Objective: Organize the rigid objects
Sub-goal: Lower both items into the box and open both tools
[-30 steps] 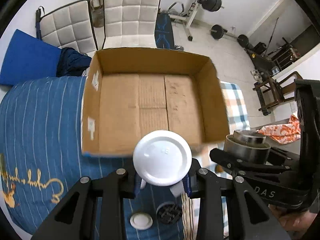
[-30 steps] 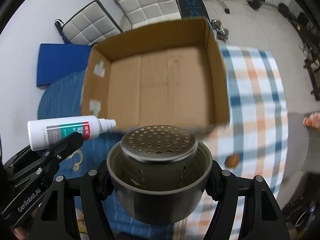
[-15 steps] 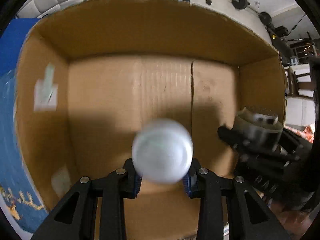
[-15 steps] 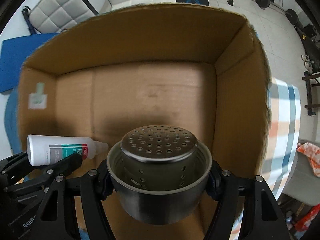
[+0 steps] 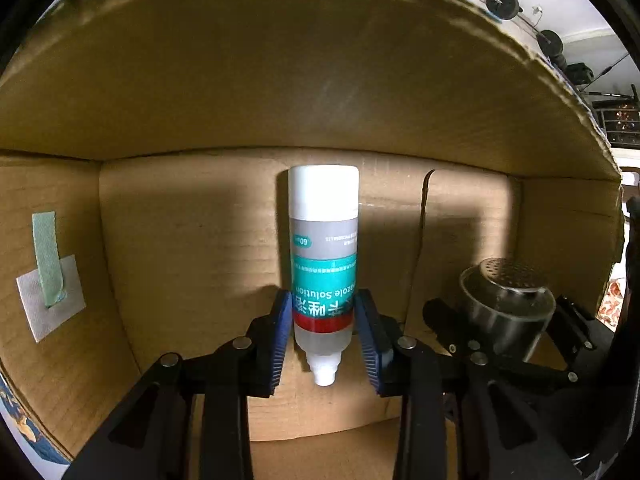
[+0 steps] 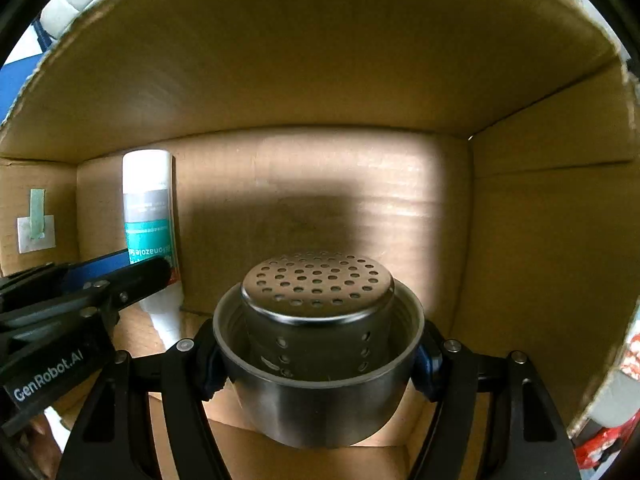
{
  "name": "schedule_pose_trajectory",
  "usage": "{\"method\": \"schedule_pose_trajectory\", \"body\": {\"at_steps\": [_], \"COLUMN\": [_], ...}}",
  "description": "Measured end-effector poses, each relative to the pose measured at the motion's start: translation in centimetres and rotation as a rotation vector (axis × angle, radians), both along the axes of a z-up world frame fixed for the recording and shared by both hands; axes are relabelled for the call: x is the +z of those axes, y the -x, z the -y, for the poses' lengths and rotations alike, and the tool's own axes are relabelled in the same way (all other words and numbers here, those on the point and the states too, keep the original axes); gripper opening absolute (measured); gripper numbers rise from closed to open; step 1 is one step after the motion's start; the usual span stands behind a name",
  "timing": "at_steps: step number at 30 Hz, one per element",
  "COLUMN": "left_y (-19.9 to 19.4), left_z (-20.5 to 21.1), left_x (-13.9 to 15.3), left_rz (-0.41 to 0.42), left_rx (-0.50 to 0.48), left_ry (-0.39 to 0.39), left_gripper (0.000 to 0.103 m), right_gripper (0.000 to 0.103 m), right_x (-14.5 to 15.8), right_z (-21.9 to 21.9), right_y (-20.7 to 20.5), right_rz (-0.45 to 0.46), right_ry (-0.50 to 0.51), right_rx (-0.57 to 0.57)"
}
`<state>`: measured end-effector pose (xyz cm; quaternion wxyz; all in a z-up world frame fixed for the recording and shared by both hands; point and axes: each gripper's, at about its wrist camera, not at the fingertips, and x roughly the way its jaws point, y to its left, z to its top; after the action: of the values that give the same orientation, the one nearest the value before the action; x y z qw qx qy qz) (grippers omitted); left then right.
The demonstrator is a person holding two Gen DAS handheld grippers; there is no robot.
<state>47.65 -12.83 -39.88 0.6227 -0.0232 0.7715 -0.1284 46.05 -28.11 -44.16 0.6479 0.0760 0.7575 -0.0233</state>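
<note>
Looking along my left gripper [image 5: 324, 336], I am seeing its blue pads clamped on one white bottle [image 5: 323, 256] at frame centre, nozzle toward the camera, base pointing at the floor of the box [image 5: 192, 220]. This view is also showing weights past the box rim at upper right, which my right view is not giving me. My right gripper [image 6: 318, 356] is clamping one steel cup [image 6: 320, 392] at lower centre, with a perforated strainer [image 6: 318, 284] sitting inside it; only this view is showing the strainer's side holes. Each view is catching the other tool: cup at lower right in the left view, bottle at left in the right view. I am counting one bottle, one cup, one strainer, one box, and one taped label [image 5: 50, 292] on its left wall.
</note>
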Motion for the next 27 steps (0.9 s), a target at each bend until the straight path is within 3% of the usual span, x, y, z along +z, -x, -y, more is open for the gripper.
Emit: {"method": "schedule_pose_trajectory", "body": {"at_steps": [5, 11, 21, 25, 27], "left_y": [-0.2, 1.5, 8.8, 10.6, 11.4], "left_z": [-0.8, -1.0, -2.3, -3.3, -3.8], "left_x": [0.7, 2.8, 5.1, 6.4, 6.7], "left_rz": [-0.006, 0.063, 0.161, 0.196, 0.213], "left_rx": [0.044, -0.006, 0.012, 0.014, 0.007], "left_ry": [-0.005, -0.075, -0.084, -0.103, -0.113], "left_gripper": [0.033, 0.039, 0.074, 0.092, 0.092], "right_gripper": [0.074, 0.076, 0.084, 0.093, 0.094], "right_x": [0.3, 2.2, 5.8, 7.3, 7.6], "right_z": [0.4, 1.4, 1.9, 2.4, 2.5], "right_y": [-0.2, 0.3, 4.3, 6.7, 7.5], "right_rz": [-0.006, 0.006, 0.043, 0.07, 0.08], "right_ry": [0.009, 0.012, 0.048, 0.064, 0.078], "right_rx": [-0.004, -0.019, -0.029, -0.02, -0.017]}}
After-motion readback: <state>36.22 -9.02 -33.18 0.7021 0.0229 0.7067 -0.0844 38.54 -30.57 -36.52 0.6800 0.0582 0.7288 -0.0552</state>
